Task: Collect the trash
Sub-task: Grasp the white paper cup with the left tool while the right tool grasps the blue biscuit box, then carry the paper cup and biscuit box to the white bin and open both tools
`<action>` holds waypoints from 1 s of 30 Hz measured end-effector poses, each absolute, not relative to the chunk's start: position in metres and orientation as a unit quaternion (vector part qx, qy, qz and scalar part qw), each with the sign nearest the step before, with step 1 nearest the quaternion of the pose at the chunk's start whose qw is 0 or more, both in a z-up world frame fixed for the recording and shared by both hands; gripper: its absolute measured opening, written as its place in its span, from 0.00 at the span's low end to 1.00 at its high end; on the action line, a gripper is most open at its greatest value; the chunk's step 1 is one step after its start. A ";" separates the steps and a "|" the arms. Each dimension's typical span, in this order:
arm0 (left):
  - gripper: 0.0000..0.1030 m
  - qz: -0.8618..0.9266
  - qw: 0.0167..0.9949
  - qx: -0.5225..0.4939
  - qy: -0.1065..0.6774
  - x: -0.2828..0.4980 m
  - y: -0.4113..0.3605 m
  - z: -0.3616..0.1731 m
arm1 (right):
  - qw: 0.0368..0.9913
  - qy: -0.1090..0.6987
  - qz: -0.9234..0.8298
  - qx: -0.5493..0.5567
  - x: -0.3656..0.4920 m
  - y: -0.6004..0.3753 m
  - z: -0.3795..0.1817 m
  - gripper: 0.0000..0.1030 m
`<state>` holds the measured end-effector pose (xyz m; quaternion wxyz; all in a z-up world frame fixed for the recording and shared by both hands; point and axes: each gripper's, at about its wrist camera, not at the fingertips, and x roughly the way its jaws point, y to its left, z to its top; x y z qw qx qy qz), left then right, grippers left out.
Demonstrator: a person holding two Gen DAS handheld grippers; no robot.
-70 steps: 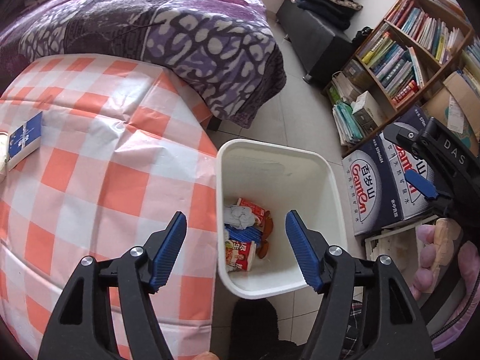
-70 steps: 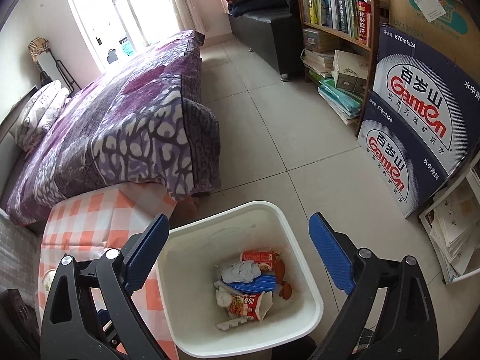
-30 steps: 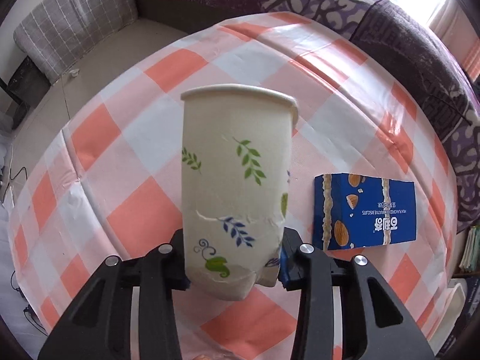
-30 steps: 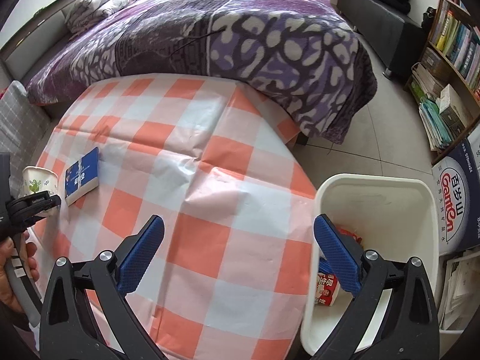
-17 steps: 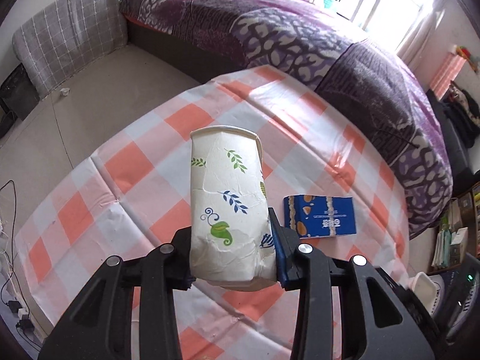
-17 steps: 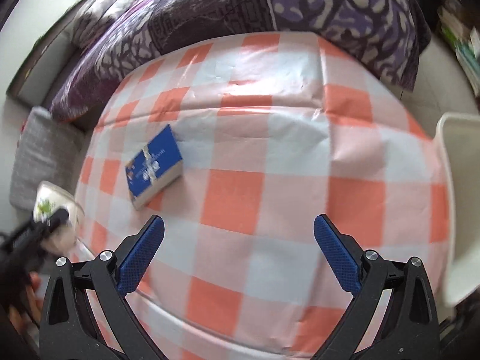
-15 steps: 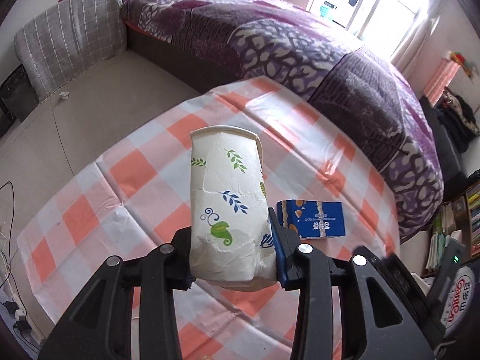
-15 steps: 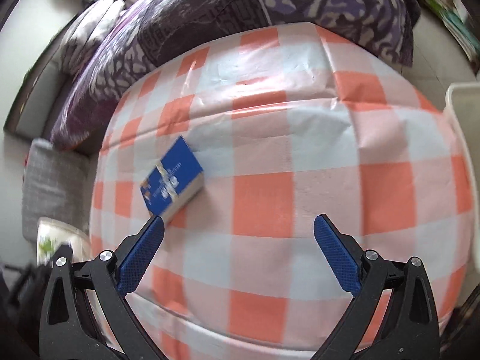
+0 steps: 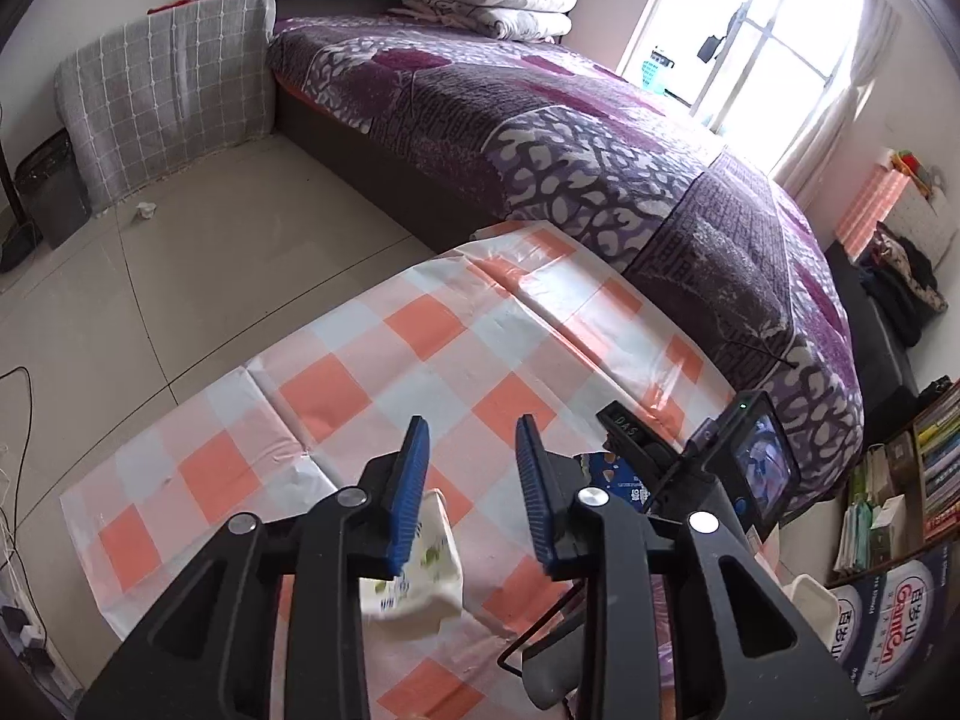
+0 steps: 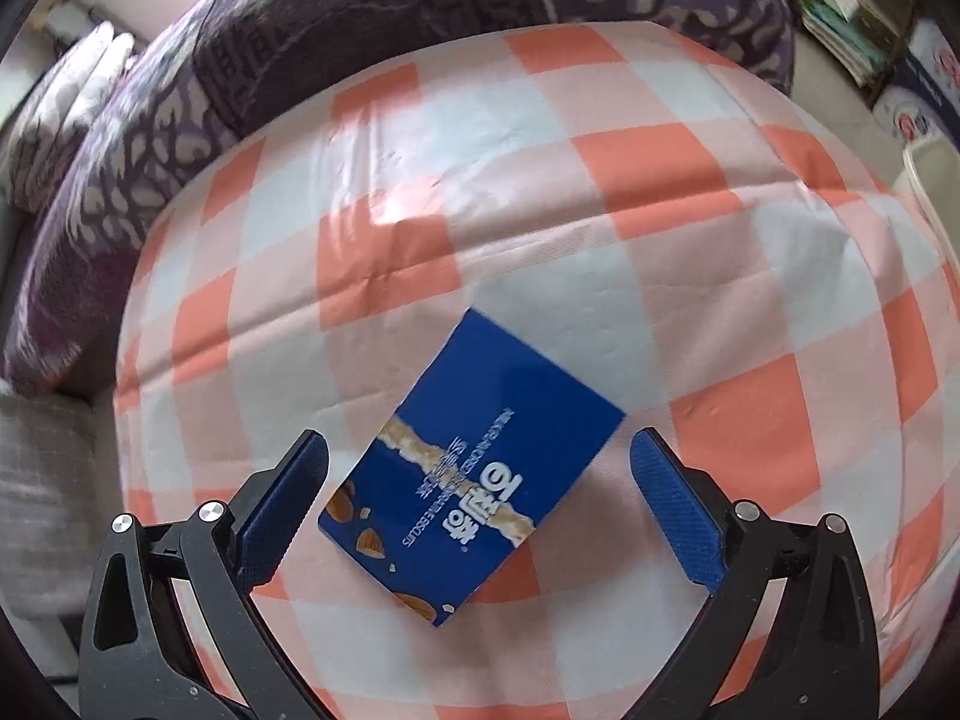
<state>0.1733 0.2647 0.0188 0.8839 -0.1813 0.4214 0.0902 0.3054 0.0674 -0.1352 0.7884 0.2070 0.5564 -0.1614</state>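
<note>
In the left wrist view my left gripper (image 9: 474, 480) is open and holds nothing. The crumpled white paper cup (image 9: 420, 576) with a leaf print lies on its side on the checked tablecloth (image 9: 384, 372), under the left finger. In the right wrist view my right gripper (image 10: 480, 498) is wide open, and the blue biscuit box (image 10: 474, 468) lies flat on the tablecloth (image 10: 540, 192) between its fingers, untouched. The box (image 9: 612, 474) is partly hidden behind the right gripper's body in the left wrist view.
The white trash bin's rim (image 9: 810, 594) shows at the table's far right, and also in the right wrist view (image 10: 933, 180). A purple bed (image 9: 540, 120) borders the table. Blue Ganten cartons (image 9: 900, 618) and a bookshelf (image 9: 936, 456) stand at right.
My left gripper has opened and the paper cup has dropped from it onto the table. My right gripper has moved in over the blue biscuit box, which now lies between its fingers.
</note>
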 end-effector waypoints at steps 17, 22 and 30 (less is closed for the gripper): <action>0.63 0.071 0.777 -0.150 0.607 0.165 0.287 -0.059 | 0.834 0.546 0.080 0.012 0.217 0.017 -0.126 0.56; 0.64 0.076 0.746 -0.150 0.644 0.161 0.271 -0.092 | 0.827 0.554 0.092 0.041 0.200 -0.001 -0.118 0.56; 0.74 0.078 0.705 -0.236 0.665 0.159 0.277 -0.124 | 0.828 0.548 0.110 0.035 0.183 -0.019 -0.102 0.57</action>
